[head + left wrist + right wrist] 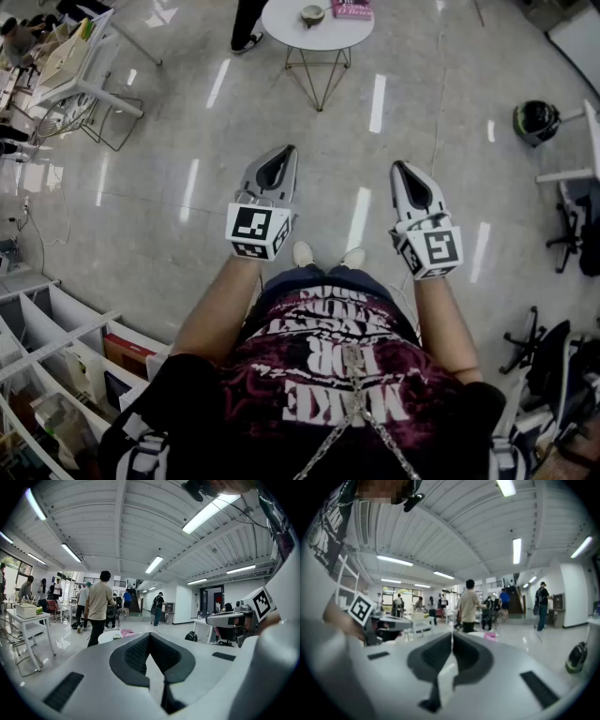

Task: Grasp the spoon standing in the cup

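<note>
Far ahead on the floor stands a small round white table [319, 33] with a cup [312, 14] and a pink book [352, 8] on it. At this distance I cannot make out a spoon in the cup. I hold both grippers at waist height, pointing toward the table and well short of it. The left gripper [284, 150] has its jaws together with nothing between them, and so has the right gripper [397, 166]. In the left gripper view the cup [117, 636] and book [126, 633] show just over the shut left gripper [150, 635]. The right gripper [452, 633] hides most of the table.
A person in a beige shirt [99, 606] stands at the table's far side. A white desk with clutter [84, 56] is at the far left, and shelving [56, 347] is close at my left. A dark helmet [536, 120] and office chairs [572, 234] stand at the right.
</note>
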